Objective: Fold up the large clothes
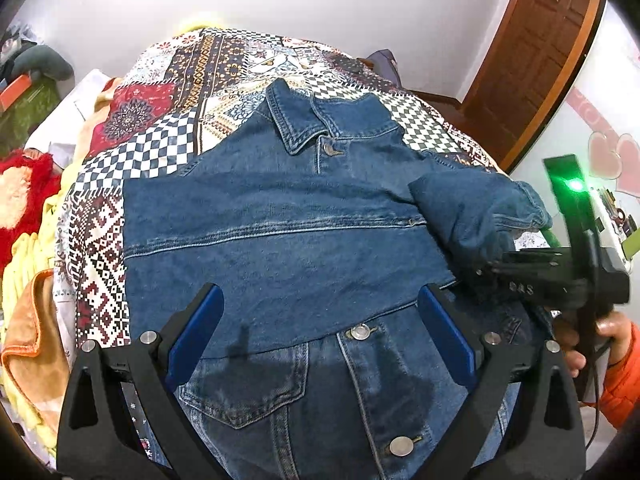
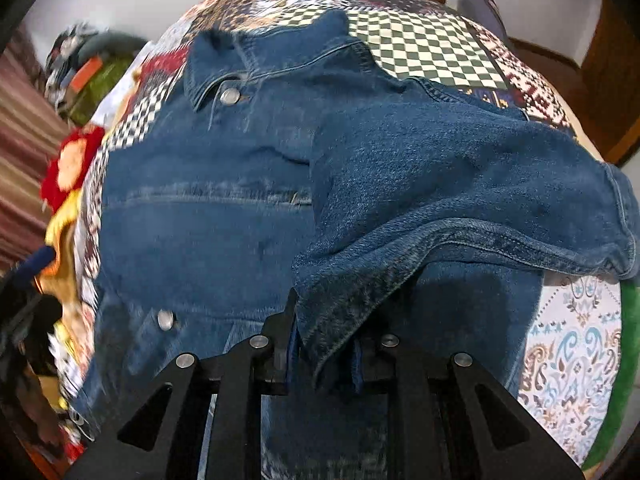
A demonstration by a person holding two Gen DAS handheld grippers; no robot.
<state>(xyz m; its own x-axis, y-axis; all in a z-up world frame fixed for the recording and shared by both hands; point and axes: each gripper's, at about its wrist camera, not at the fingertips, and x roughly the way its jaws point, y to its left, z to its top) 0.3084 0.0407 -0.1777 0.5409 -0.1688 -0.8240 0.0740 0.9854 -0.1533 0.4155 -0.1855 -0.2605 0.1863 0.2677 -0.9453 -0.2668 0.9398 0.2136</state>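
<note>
Closest to lens: left gripper (image 1: 320, 332), blue pads spread wide, holding nothing, poised above denim jacket (image 1: 280, 232). Jacket spread front-up on patterned bedspread (image 1: 160, 120), collar toward far wall. Right gripper (image 2: 325, 354) pinched nearly closed on jacket sleeve (image 2: 460, 200) — cloth lifted and draped across jacket body. Hand (image 1: 600, 340) in orange sleeve (image 1: 624, 392) behind right gripper.
</note>
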